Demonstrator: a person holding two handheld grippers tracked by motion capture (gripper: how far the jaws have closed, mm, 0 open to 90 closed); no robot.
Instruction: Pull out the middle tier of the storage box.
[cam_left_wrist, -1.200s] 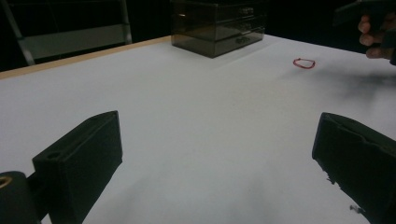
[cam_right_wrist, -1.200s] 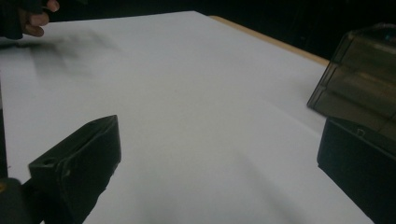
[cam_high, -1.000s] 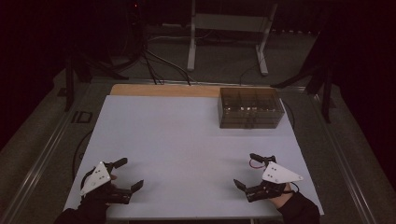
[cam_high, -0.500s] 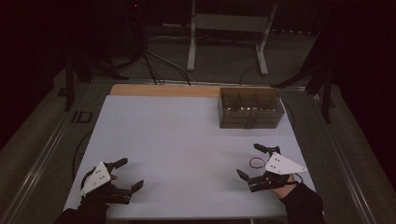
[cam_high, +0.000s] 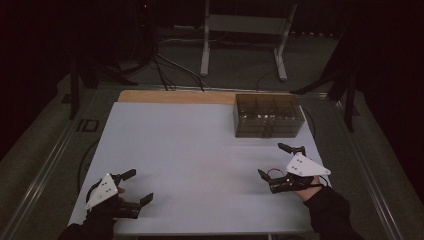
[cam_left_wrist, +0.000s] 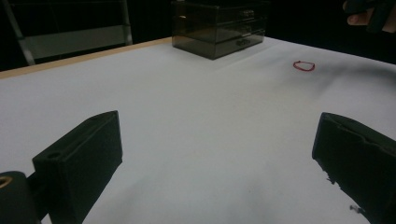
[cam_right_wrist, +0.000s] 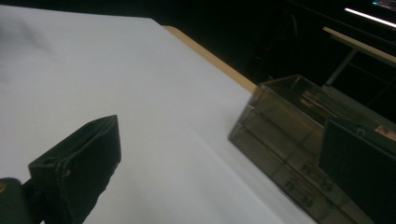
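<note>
Both the left gripper (cam_high: 131, 186) and right gripper (cam_high: 282, 160) hover with jaws apart, empty. The red rubber band (cam_left_wrist: 304, 66) lies flat beside the right gripper; closing too high would likely miss it.

I see both my black hand-held grippers, left hand-held gripper (cam_high: 131, 187) and right hand-held gripper (cam_high: 283, 161), each topped by a pale grey three-cornered plate, with blocky matte jaws and dark sleeves behind
</note>
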